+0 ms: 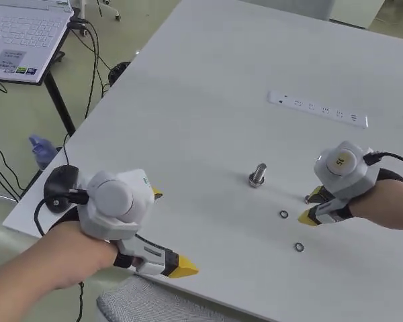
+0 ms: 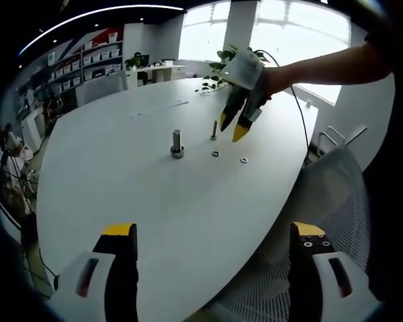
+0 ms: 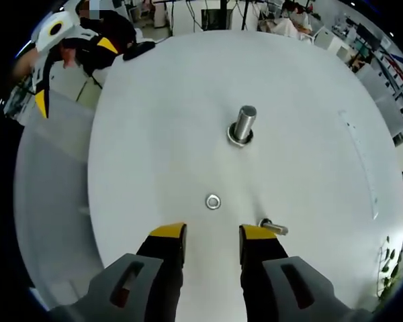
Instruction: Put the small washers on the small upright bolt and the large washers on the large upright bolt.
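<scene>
**Head view.**
- I read the left gripper point(image 1: 170, 231) as spread wide and empty, held over the near edge of the table point(image 1: 208, 100).
- Right gripper point(image 1: 310, 206): jaws parted, nothing between them, tips low over the tabletop.
- Large bolt point(image 1: 257, 175): upright, between the grippers and nearer the right one.
- Small bolt point(image 1: 307, 198): just beside the right gripper's tips and hard to make out.
- One washer point(image 1: 283, 214) lies flat near those tips. The second washer point(image 1: 299, 247) lies a little beyond it, towards me.

**Left gripper view.**
- Own jaws wide apart.
- Far ahead are the large bolt point(image 2: 177, 144), the small bolt point(image 2: 214, 129), the washer point(image 2: 215, 153) and the second washer point(image 2: 244, 159).
- The right gripper point(image 2: 232, 129) hangs over the small bolt.

**Right gripper view.**
- Own jaws parted and empty.
- The washer point(image 3: 213, 201) sits just ahead, between the tips.
- The small bolt point(image 3: 274, 227) is just beside the right-hand tip.
- The large bolt point(image 3: 242, 125) stands farther ahead.
</scene>
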Action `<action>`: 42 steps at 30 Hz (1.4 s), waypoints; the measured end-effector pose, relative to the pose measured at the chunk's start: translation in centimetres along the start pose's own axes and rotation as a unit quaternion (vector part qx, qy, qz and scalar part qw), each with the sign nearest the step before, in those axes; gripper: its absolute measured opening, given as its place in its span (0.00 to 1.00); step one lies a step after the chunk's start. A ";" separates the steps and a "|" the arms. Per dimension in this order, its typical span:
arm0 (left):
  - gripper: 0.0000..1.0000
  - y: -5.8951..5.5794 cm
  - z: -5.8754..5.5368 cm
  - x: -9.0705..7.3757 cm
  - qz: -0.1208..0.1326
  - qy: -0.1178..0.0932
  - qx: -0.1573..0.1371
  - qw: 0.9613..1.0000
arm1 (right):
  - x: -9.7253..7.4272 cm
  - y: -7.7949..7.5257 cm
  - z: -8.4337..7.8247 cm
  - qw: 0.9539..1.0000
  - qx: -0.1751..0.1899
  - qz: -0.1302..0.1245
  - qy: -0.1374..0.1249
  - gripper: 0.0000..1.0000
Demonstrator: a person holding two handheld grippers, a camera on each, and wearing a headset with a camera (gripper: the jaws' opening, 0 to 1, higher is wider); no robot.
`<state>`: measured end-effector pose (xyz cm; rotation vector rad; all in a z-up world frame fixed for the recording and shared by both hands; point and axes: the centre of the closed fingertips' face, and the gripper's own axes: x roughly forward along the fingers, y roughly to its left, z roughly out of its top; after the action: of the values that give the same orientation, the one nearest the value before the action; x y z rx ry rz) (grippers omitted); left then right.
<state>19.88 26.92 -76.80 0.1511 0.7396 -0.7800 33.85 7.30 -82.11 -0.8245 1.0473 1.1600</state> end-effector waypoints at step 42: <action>0.87 0.9 -0.7 -0.5 -0.001 0.002 -0.008 1.000 | 4.7 -0.1 0.9 1.000 -0.003 -0.010 0.015 0.31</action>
<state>19.87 28.12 -77.13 0.1376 0.7504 -0.7749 34.42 9.60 -86.25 -0.8587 1.0585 1.1370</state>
